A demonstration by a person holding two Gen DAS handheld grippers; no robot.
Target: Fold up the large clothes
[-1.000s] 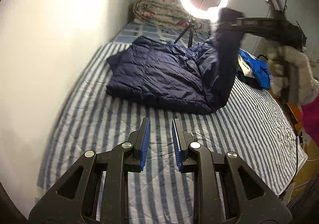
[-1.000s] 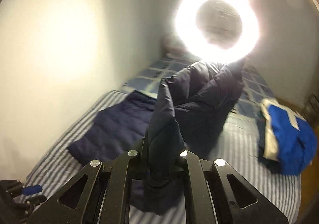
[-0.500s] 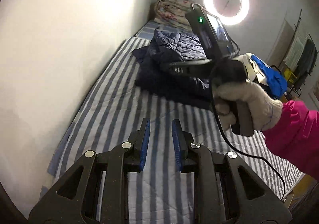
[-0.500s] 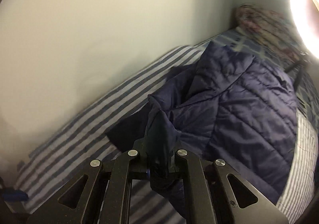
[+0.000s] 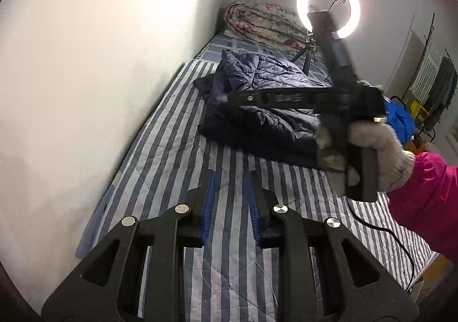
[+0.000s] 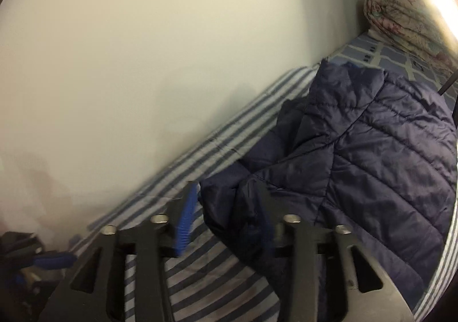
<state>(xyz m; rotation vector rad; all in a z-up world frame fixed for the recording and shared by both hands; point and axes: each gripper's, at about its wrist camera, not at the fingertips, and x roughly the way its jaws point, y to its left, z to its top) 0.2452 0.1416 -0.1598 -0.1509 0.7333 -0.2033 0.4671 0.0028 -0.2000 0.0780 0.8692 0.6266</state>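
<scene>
A navy quilted jacket [image 5: 257, 121] lies half folded on the striped bed [image 5: 171, 150], close to the wall. My right gripper [image 6: 227, 190] hangs low over the jacket's near edge [image 6: 372, 164]. Its jaws are opening: a fold of dark fabric still lies between them against the right finger, while the blue left pad [image 6: 186, 216] stands clear of it. In the left wrist view the right gripper [image 5: 232, 97] reaches across the jacket, held by a gloved hand [image 5: 372, 150]. My left gripper [image 5: 230, 179] hovers over bare striped sheet, its jaws narrowly apart with nothing between them.
A pale wall runs along the bed's left side. A rolled floral quilt [image 5: 263, 21] and a ring light [image 5: 326, 5] on a tripod stand at the bed's head. A blue garment [image 5: 400, 118] lies at the right edge. A black cable [image 5: 386, 233] trails below a pink sleeve [image 5: 429, 193].
The right gripper carried the jacket's lifted part over and down toward the wall side, and its jaws have now spread off the fabric. The left gripper has barely shifted.
</scene>
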